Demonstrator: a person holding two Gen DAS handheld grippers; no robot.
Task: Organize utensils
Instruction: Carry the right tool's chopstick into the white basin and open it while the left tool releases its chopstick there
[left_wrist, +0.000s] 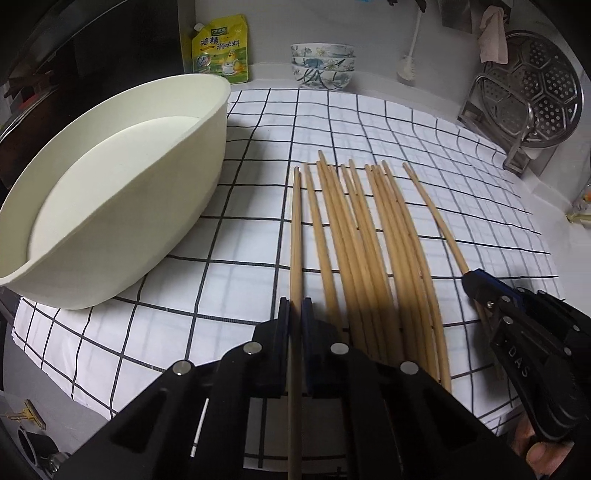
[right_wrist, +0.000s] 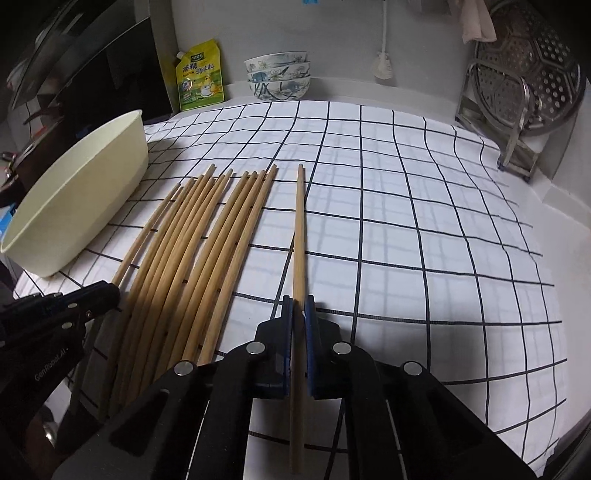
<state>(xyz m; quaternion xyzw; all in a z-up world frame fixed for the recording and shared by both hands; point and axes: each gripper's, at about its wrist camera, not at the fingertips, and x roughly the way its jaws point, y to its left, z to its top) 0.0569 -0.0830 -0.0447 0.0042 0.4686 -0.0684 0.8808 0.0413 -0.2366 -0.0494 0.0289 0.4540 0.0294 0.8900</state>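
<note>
Left claw (left_wrist: 295, 310) clenched on leftmost chopstick (left_wrist: 295, 229) | right claw (right_wrist: 299, 308) clenched on rightmost chopstick (right_wrist: 300, 229) | remaining chopsticks (right_wrist: 192, 258) on checked cloth (right_wrist: 406, 240) beside cream tub (left_wrist: 122, 184) | risk: thin round sticks may pivot or slip when lifted

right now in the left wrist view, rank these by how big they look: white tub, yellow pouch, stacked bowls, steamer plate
1. white tub, though it sits nearest the camera
2. steamer plate
3. stacked bowls and yellow pouch look alike, so no ranking

stacked floral bowls (left_wrist: 322, 65), yellow seasoning pouch (left_wrist: 218, 50), perforated steamer plate (left_wrist: 535, 88) beyond checked cloth (right_wrist: 424, 240)
</note>
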